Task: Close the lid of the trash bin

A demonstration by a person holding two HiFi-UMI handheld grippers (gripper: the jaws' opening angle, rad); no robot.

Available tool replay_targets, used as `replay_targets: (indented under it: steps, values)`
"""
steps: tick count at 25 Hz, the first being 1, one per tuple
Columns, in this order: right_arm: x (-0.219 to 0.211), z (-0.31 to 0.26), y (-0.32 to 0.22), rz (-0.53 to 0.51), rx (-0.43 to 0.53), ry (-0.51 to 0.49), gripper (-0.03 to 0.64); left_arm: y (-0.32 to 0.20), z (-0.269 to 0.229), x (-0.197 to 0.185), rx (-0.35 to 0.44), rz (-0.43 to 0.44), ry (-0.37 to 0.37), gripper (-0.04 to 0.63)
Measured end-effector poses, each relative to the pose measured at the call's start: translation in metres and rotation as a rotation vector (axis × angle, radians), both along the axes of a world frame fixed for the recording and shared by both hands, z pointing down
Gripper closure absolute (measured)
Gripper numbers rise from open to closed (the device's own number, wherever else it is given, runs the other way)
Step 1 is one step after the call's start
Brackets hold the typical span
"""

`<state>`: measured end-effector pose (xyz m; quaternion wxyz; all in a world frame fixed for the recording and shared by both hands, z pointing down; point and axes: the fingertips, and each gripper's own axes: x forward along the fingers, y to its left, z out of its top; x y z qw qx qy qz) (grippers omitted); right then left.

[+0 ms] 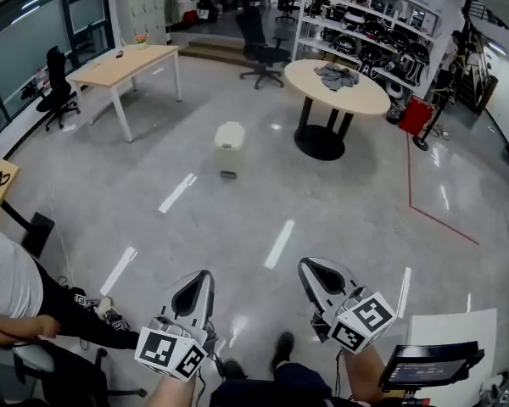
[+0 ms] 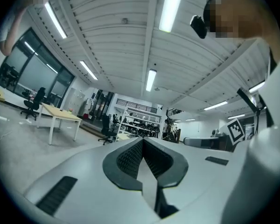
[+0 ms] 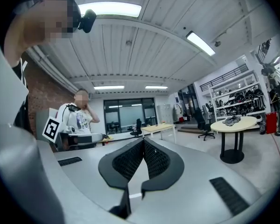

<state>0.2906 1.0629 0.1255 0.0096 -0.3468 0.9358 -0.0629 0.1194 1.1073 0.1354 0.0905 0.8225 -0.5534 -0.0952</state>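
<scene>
A small white trash bin [image 1: 229, 146] stands on the glossy grey floor [image 1: 322, 202] in the middle of the room, far ahead of both grippers. From this distance I cannot tell how its lid stands. My left gripper [image 1: 203, 276] is held low at the bottom left of the head view, jaws shut with nothing between them. My right gripper [image 1: 310, 266] is beside it at the bottom right, also shut and empty. The left gripper view shows the left gripper [image 2: 143, 141] tilted up toward the ceiling. In the right gripper view the right gripper [image 3: 143, 142] points across the room. The bin is in neither gripper view.
A round table [image 1: 338, 88] stands behind the bin to the right, a rectangular desk [image 1: 125, 64] to the back left, an office chair [image 1: 260, 47] between them. A seated person [image 1: 8, 291] is close at my left. A dark screen [image 1: 428, 365] sits at the lower right.
</scene>
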Motion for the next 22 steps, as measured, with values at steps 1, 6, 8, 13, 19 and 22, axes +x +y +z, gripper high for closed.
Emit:
replay_targets:
  steps: [1,6,8,13,19,22]
  values:
    - [-0.004,-0.003,0.008,-0.003,0.004,0.001,0.607,0.004,0.003,-0.003,-0.014,0.008,0.007,0.594]
    - [0.006,-0.017,0.024,0.009,0.009,0.017,0.609,0.020,-0.006,0.024,-0.026,0.096,-0.014,0.594]
    - [0.016,-0.020,0.026,0.010,-0.002,0.000,0.609,0.023,-0.016,0.037,-0.015,0.112,-0.028,0.595]
    - [0.050,-0.038,0.029,0.027,0.044,-0.020,0.609,0.027,-0.052,0.057,0.047,0.097,-0.064,0.594]
    - [0.087,-0.045,0.036,0.047,0.069,-0.038,0.609,0.033,-0.058,0.097,0.065,0.153,-0.182,0.594]
    - [0.091,-0.043,0.038,0.036,0.071,-0.042,0.609,0.036,-0.056,0.106,0.051,0.162,-0.177,0.594]
